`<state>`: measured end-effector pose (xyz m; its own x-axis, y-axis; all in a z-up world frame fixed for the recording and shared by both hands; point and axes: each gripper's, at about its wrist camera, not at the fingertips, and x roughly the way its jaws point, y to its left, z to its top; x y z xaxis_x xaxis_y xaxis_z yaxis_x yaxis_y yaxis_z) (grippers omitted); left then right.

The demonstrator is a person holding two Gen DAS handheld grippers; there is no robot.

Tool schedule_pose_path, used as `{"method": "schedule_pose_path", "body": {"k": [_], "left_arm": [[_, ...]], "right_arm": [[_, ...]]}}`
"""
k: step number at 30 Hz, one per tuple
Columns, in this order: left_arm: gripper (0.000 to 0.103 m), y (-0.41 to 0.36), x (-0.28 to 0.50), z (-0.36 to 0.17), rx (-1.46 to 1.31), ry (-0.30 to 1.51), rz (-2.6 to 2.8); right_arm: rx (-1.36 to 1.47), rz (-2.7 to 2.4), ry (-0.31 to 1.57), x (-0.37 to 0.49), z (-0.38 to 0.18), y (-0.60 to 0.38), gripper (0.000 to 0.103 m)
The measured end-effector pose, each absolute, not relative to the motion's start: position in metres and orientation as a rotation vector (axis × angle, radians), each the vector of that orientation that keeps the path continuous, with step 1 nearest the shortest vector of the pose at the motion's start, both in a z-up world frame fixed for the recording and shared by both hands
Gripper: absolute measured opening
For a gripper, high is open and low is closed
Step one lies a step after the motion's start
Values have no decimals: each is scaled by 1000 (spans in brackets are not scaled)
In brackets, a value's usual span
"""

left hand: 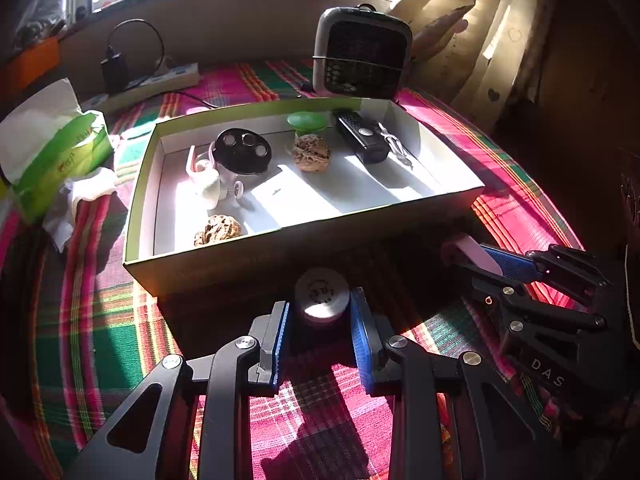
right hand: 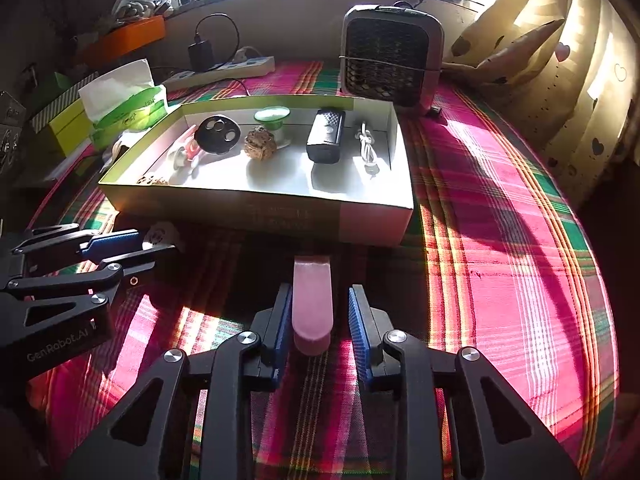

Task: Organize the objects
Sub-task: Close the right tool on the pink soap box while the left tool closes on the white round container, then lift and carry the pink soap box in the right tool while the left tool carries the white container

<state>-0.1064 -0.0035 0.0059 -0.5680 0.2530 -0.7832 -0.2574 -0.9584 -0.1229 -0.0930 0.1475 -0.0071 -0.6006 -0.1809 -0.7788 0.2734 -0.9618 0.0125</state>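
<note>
The left gripper (left hand: 320,312), its casing marked "GenRobot.AI", clamps a round white-capped jar (left hand: 322,294), and the right gripper (right hand: 316,312), marked "DAS", brackets a pink bar (right hand: 312,304) with a gap visible, both just before the open box (left hand: 304,236).

A home: beyond the tools, a checked cloth (right hand: 500,200) covers the table, with a heart curtain (right hand: 580,92) and small heater (right hand: 392,60).
</note>
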Motion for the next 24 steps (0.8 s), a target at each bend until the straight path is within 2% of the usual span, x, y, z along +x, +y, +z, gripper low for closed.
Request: {"method": "schedule_pose_path", "body": {"k": [4,24], "left_arm": [[25,-3,-106,6,-1274,7,2552],[25,-2,-101,10,-1261,7,2557]], "right_arm": [[1243,-2591,162,-93,-7,146,19],[1210,-2569,142,-87,-1,144,19]]}}
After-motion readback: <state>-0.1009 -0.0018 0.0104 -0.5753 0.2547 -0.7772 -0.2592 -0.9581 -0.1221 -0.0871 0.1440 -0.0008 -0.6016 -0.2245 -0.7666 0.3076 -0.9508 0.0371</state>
